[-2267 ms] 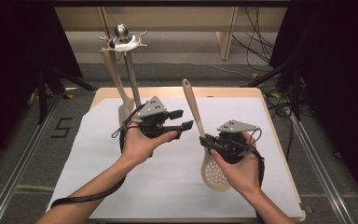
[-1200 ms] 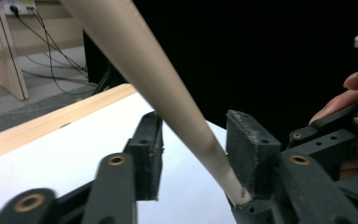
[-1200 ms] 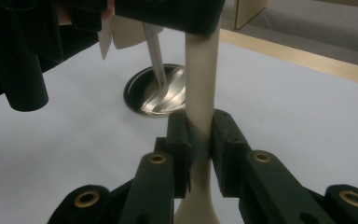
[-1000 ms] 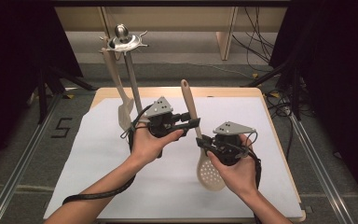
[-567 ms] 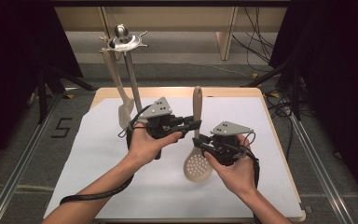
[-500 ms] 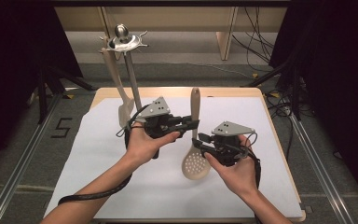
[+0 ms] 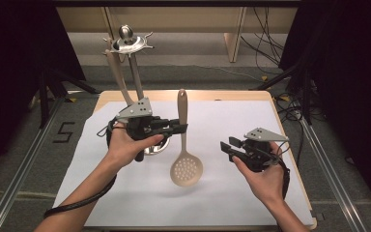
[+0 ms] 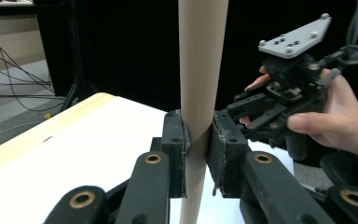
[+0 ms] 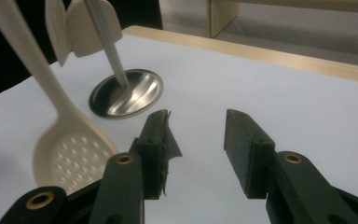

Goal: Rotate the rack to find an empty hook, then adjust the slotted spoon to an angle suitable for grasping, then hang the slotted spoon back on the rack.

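Nearest to us on the right, we are holding the right tongs (image 7: 229, 147) spread and empty above the white paper sheet (image 7: 125, 203) that is covering the pale wooden table (image 7: 232, 94); in the right gripper view the two black jaws are standing clearly apart with nothing between them. We judge this hand is waiting clear so that it is not crowding the other.

A little farther in and to the left, we are pinching the handle of the cream plastic slotted spoon with a round perforated bowl (image 7: 186, 169) in the left tongs (image 7: 179, 127). The left gripper view is showing both pads pressing against the smooth, pale shaft on either side. The grip is sitting around mid-handle, which we take to be for balance, letting the spoon hang upright with its bowl low over the sheet, near the middle of the table, and its handle tip pointing up and far.

Farther left, the steel utensil stand with a round mirror-like base (image 7: 153, 149) is rising behind the left hand (image 7: 123, 147), with cream utensils (image 7: 117, 72) hanging from its star-shaped top. The spoon is probably heading for one of those hooks.
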{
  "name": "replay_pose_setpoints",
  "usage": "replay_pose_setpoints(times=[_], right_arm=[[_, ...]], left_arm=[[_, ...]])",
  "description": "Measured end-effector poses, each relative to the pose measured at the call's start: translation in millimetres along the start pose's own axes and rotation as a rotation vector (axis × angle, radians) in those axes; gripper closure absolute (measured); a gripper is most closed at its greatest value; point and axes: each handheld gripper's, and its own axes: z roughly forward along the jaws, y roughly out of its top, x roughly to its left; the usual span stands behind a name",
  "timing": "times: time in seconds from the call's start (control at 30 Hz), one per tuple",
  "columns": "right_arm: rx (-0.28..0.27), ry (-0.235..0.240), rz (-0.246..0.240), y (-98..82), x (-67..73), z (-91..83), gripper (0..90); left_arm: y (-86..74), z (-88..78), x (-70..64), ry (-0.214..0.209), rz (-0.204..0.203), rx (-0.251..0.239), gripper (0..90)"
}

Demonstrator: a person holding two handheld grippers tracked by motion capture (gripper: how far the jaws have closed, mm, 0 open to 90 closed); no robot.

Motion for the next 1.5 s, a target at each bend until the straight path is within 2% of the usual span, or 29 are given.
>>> replay_pose_setpoints(times=[0.03, 0.1, 0.13, 0.23, 0.27, 0.33, 0.37, 0.43, 0.57, 0.6, 0.67, 0.7, 0.73, 0.77, 0.8, 0.83, 0.87, 0.9, 0.97, 1.03, 1.07, 1.1, 1.13, 1.17, 1.23, 1.27, 1.3, 1.47, 1.5], right_arm=[[-0.001, -0.004, 0.015, -1.6, -2.3, 0.0, 60.8], [0.002, -0.024, -0.005, -3.4, -8.6, -0.1, 60.8], [0.007, -0.025, 0.035, -4.4, -8.5, -1.2, 60.8], [-0.005, -0.036, 0.019, -5.7, -17.3, -2.4, 61.0], [-0.005, -0.03, 0.05, -6.2, -17.4, -3.4, 61.0], [-0.001, -0.049, 0.058, -7.5, -19.9, -2.9, 61.2], [-0.005, -0.05, 0.029, -7.8, -23.3, -2.5, 61.3], [0.0, -0.056, 0.034, -7.3, -25.2, -3.2, 61.3], [-0.003, -0.055, 0.083, -7.9, -25.2, -3.8, 61.8], [-0.013, -0.07, 0.045, -8.1, -29.0, -3.7, 61.9], [0.002, -0.076, 0.093, -8.8, -28.3, -4.7, 62.0], [-0.008, -0.082, 0.057, -9.3, -32.0, -4.6, 62.0], [-0.012, -0.087, 0.052, -9.3, -32.9, -5.0, 62.0], [0.004, -0.084, 0.086, -9.7, -31.3, -6.2, 62.1], [-0.011, -0.081, 0.061, -9.6, -34.8, -6.6, 62.1], [-0.017, -0.081, 0.061, -9.3, -35.8, -7.9, 62.2], [-0.017, -0.076, 0.088, -9.5, -34.9, -8.1, 62.1], [-0.022, -0.094, 0.06, -9.6, -38.1, -7.1, 62.1], [-0.006, -0.094, 0.058, -7.8, -40.5, -9.5, 62.1], [-0.022, -0.091, 0.067, -7.4, -41.2, -8.6, 62.1], [-0.021, -0.09, 0.1, -7.4, -39.9, -8.0, 62.1], [-0.014, -0.084, 0.107, -7.0, -40.1, -8.7, 62.1], [-0.02, -0.083, 0.087, -7.2, -42.9, -8.1, 62.0], [0.0, -0.097, 0.098, -7.3, -42.7, -9.4, 62.1], [-0.015, -0.105, 0.065, -8.5, -48.0, -6.9, 62.0], [-0.007, -0.097, 0.102, -9.3, -46.4, -6.5, 62.0], [-0.013, -0.101, 0.084, -9.4, -48.9, -6.2, 62.0], [-0.019, -0.109, 0.065, -8.8, -51.5, -10.1, 62.0], [-0.007, -0.099, 0.109, -8.8, -49.1, -10.7, 62.0]], left_arm=[[1.3, -2.3, 0.8, 0.001, 0.013, 0.005, 76.6], [2.7, -6.5, 2.9, 0.011, 0.021, 0.001, 76.6], [3.7, -8.8, 4.4, 0.016, 0.023, 0.002, 76.6], [6.8, -15.3, 8.9, 0.022, 0.026, -0.008, 76.7], [7.7, -17.3, 10.5, 0.024, 0.028, -0.013, 76.6], [9.0, -21.0, 13.7, 0.027, 0.039, -0.018, 76.6], [9.4, -22.6, 14.9, 0.03, 0.044, -0.017, 76.6], [10.3, -25.8, 18.1, 0.034, 0.054, -0.018, 76.6], [11.1, -32.5, 22.0, 0.048, 0.026, -0.026, 76.6], [11.3, -33.8, 22.4, 0.051, 0.028, -0.023, 76.7], [11.8, -35.5, 22.3, 0.056, 0.034, -0.015, 76.6], [12.2, -35.8, 22.2, 0.057, 0.034, -0.012, 76.6], [12.8, -35.9, 22.2, 0.055, 0.033, -0.015, 76.7], [13.5, -36.3, 22.5, 0.052, 0.035, -0.014, 76.7], [13.5, -36.3, 22.5, 0.052, 0.035, -0.014, 76.6], [13.9, -36.7, 22.8, 0.049, 0.033, -0.011, 76.6], [13.9, -36.9, 23.1, 0.047, 0.031, -0.008, 76.7], [13.7, -37.3, 23.9, 0.047, 0.029, -0.007, 76.7], [13.6, -38.6, 25.4, 0.05, 0.032, -0.001, 76.6], [13.9, -41.6, 27.2, 0.059, 0.029, -0.002, 76.6], [14.2, -42.8, 28.0, 0.062, 0.029, -0.004, 76.6], [14.6, -44.5, 29.1, 0.064, 0.03, -0.004, 76.6], [15.1, -46.5, 30.2, 0.068, 0.032, -0.004, 76.6], [15.6, -48.1, 31.1, 0.071, 0.029, -0.008, 76.6], [16.4, -51.0, 33.5, 0.078, 0.027, -0.009, 76.6], [16.6, -52.0, 34.4, 0.08, 0.025, -0.008, 76.6], [16.9, -53.0, 35.7, 0.083, 0.022, -0.01, 76.6], [19.8, -57.1, 38.5, 0.089, 0.03, -0.015, 76.6], [19.9, -57.6, 38.7, 0.087, 0.029, -0.018, 76.6]])
